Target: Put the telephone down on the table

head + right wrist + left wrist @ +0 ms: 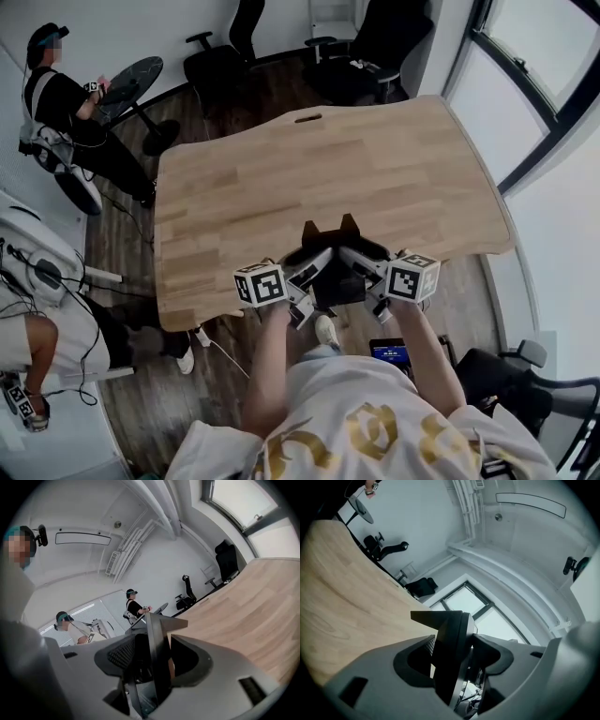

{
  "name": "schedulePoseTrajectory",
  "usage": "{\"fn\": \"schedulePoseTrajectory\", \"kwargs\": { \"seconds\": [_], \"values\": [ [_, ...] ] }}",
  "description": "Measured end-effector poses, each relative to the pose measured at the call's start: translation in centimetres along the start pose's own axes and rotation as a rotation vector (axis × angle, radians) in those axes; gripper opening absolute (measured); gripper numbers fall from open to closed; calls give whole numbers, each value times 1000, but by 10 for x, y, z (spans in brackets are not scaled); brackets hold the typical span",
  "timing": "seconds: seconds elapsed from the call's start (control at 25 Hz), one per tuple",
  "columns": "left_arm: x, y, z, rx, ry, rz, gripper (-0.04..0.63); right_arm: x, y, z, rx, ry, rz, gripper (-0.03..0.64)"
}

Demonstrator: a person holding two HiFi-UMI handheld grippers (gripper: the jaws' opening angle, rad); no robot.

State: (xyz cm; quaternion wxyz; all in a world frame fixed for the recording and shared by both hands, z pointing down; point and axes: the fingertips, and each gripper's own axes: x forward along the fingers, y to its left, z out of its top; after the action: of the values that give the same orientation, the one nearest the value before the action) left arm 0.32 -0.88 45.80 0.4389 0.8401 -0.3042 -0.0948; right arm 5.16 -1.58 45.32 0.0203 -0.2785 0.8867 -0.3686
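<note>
A black telephone (334, 255) with an angular upright body hangs over the near edge of the wooden table (281, 178). My two grippers hold it between them. The left gripper (311, 272) is shut on its left side and the right gripper (364, 265) on its right side. In the left gripper view a thin black panel of the telephone (451, 644) stands clamped between the jaws of the left gripper (452, 656), with the table (342, 597) beyond. In the right gripper view the right gripper (157, 658) grips the telephone (156, 639) the same way.
Black office chairs (220, 61) (370, 47) stand beyond the table's far edge. A seated person (66, 112) and a small round table (131, 80) are at the far left, another person (37, 328) at the near left. Windows (544, 84) run along the right.
</note>
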Motion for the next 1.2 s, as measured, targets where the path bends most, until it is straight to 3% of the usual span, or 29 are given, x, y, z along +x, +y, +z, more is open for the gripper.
{"fn": "schedulePoseTrajectory", "kwargs": {
  "seconds": [0.32, 1.2],
  "values": [
    [23, 54, 62, -12, 40, -10, 236, 66, -35, 36, 24, -10, -36, 215],
    [51, 106, 102, -53, 68, -16, 236, 117, -77, 60, 59, 15, -61, 215]
  ]
}}
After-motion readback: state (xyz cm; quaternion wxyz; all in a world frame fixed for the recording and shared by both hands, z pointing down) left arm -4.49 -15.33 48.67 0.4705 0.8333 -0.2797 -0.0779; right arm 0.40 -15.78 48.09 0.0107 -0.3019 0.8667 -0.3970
